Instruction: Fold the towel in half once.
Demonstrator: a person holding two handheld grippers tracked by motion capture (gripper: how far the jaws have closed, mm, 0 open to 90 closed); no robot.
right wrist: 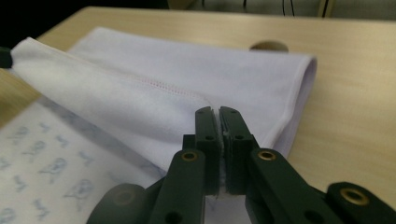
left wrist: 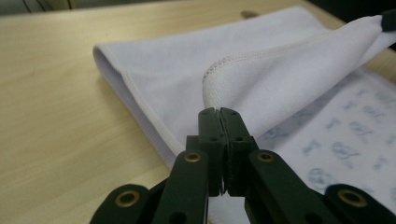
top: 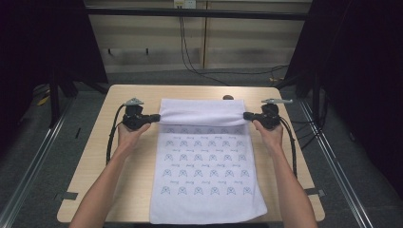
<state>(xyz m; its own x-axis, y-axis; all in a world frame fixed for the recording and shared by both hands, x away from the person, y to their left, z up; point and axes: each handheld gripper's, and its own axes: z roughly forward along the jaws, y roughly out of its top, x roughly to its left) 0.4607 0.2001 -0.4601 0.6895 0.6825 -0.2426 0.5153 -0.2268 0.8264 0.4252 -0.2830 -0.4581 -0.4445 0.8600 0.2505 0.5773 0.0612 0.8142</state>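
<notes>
Your left gripper [left wrist: 218, 112] has its jaws pressed together on the towel [top: 204, 166], pinching the stitched hem at one far corner, and you can see the cloth bunch right where the tips meet. Your right gripper [right wrist: 218, 111] matches it, jaws clamped on the opposite far corner with a sliver of white fabric caught between the pads.

From the high view, your two grippers sit at either end of a raised fold: the left gripper [top: 154, 117] at the left end, the right gripper [top: 247, 116] at the right. The far edge of the towel is lifted and doubled over toward you, its plain white underside showing as a band across the top, while the printed side lies flat on the table [top: 95, 166] below it. The fold hangs taut between your hands; how high it clears the table is hard to judge from these angles.

The towel's near edge reaches the table's front edge, seemingly just over it. Bare wood runs wide along both long sides, outside your left hand [top: 129, 135] and right hand [top: 270, 135]. Beyond the fold there is a strip of open tabletop with a small dark round mark [top: 228, 97] just behind the towel's far right part.
</notes>
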